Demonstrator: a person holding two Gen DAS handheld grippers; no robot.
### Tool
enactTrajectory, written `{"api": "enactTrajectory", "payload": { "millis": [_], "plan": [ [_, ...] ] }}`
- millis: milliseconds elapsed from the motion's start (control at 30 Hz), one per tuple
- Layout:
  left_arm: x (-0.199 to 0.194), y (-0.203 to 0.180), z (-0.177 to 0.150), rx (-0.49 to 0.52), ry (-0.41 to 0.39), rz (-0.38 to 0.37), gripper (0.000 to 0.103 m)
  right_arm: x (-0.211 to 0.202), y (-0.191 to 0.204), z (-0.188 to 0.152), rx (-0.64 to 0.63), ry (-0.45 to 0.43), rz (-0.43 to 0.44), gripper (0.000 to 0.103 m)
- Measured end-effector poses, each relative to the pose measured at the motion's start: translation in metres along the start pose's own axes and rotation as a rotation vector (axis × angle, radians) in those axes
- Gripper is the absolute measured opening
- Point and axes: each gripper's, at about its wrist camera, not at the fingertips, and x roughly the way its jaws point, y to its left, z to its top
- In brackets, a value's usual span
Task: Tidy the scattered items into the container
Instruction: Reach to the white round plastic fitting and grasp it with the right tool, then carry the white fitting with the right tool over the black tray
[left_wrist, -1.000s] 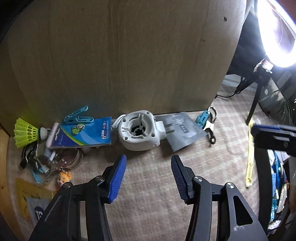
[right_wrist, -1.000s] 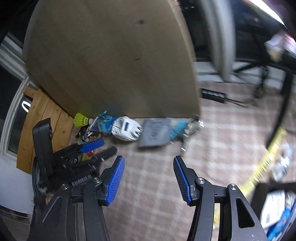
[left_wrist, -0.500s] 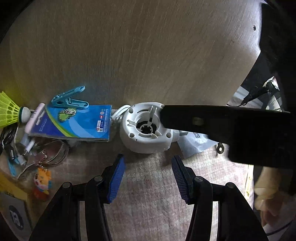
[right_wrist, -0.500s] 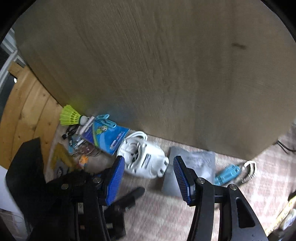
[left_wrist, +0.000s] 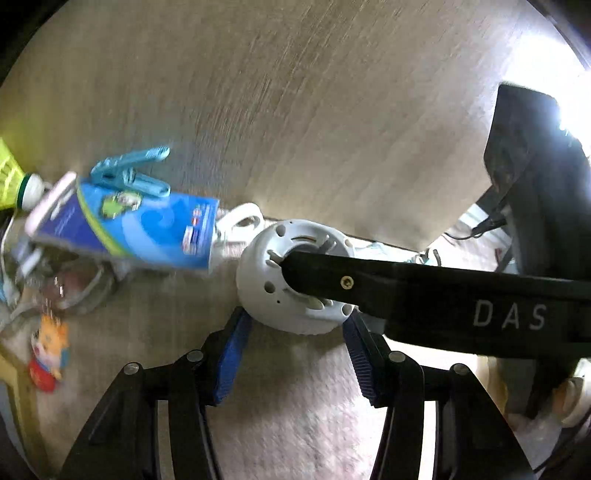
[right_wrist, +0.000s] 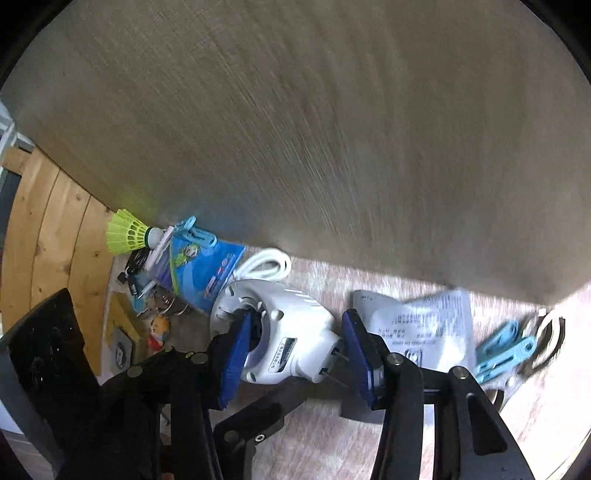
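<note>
The white plug-in device (right_wrist: 291, 332) is being seen lying on its side on the rug (left_wrist: 295, 413), at the foot of the wooden panel (left_wrist: 295, 110). It is being judged light, rigid and smooth-shelled, so a slip is being reckoned likely. The round moulded body is being favoured as the hold, and the thin metal prongs (right_wrist: 334, 363) are being avoided. It is being straddled by the right hand-held gripper (right_wrist: 297, 319), whose jaws have just been closing with the device between them, though no squeeze is being shown. The left hand-held gripper (left_wrist: 297, 317) is being held spread, with its ridged blue pads flanking the rim.
</note>
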Motion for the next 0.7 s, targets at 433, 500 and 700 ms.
{"api": "enactTrajectory", "payload": {
  "millis": [433, 500, 700],
  "plan": [
    [-0.036, -0.048, -0.104, 0.022, 0.017, 0.013, 0.056, -0.028, -0.002, -0.099, 0.093, -0.001, 0.056, 0.046],
    [-0.044, -0.061, -0.114, 0.040, 0.015, 0.014, 0.056, -0.038, -0.001, -0.116, 0.106, -0.015, 0.068, 0.046],
    [-0.083, -0.112, -0.139, 0.130, -0.001, -0.013, 0.056, -0.095, -0.001, -0.157, 0.121, -0.089, 0.067, 0.046]
  ]
}}
